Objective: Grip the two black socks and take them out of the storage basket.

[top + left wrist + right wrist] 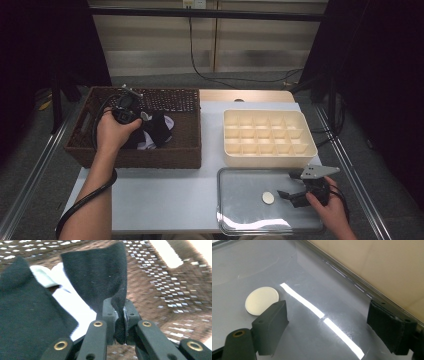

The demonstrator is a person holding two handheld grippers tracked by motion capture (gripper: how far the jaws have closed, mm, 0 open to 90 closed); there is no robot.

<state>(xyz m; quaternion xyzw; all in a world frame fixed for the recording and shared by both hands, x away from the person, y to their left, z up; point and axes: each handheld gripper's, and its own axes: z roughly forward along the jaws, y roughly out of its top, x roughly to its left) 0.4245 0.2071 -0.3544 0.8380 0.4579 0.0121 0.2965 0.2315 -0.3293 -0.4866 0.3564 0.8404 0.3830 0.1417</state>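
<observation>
My left gripper (144,116) is inside the brown wicker basket (185,145), shut on a fold of black cloth (100,277); the cloth (159,131) hangs from the jaws. More black and white cloth (70,302) lies beneath it in the basket. My right gripper (286,194) rests open over the clear tray lid (235,210) at the front right, nothing between its jaws. In the right gripper view a small cream disc (261,300) lies on the lid just left of the left jaw; the disc (268,198) sits a little left of the gripper.
A cream box with several compartments (268,135) stands behind the lid, at the right. The basket fills the left rear of the white table (165,195). Black cables hang at the back and trail from both grippers.
</observation>
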